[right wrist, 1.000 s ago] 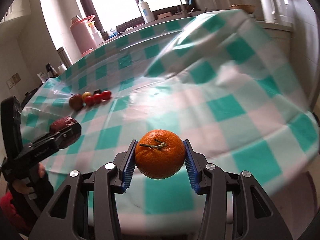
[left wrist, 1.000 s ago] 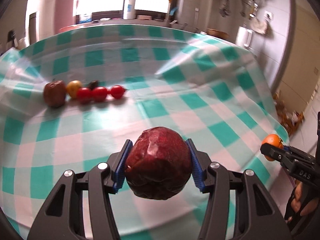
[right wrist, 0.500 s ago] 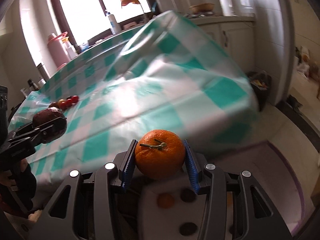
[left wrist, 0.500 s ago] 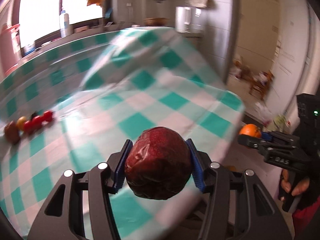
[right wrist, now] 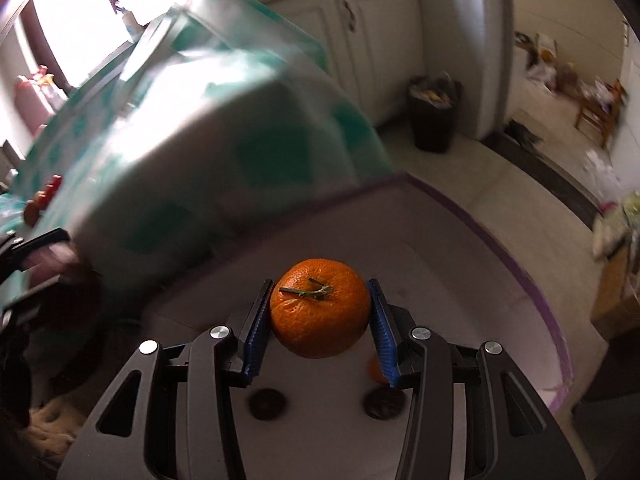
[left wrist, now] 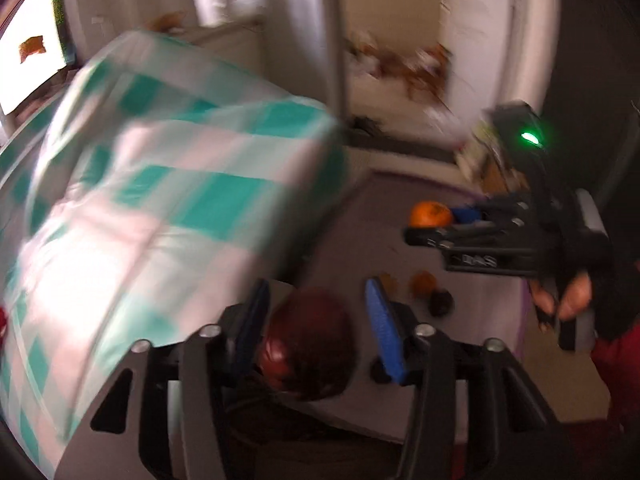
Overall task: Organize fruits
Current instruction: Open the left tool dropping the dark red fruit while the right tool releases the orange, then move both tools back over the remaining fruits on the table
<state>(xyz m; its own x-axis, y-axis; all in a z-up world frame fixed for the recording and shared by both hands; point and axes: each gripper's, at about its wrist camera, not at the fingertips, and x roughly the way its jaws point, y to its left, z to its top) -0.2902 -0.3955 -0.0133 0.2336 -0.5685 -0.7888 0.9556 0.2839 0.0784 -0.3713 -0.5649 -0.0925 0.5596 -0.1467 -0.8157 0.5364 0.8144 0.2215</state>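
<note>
The step in hand reads as the delivery of two fruits to a low grey surface with a purple edge, which fills the lower half of both views beside the checked tablecloth. In the right wrist view the right gripper is closed onto an orange at centre frame, blue pads pressed against both flanks, stem side facing the camera. In the left wrist view the left gripper has its jaws spread wider than the dark red fruit between them: a gap shows beside the right-hand pad, so it appears to be letting go, though blur keeps me from telling whether the left-hand pad touches. Whether that fruit rests on the surface or hangs above it I cannot tell. Small fruits already lie on the grey surface: two dark round ones low in the right wrist view, and an orange one with a dark one beside it at centre right of the left wrist view. The next move likely calls for lowering the orange beside its kind and parting the jaws gently so it does not roll.
</note>
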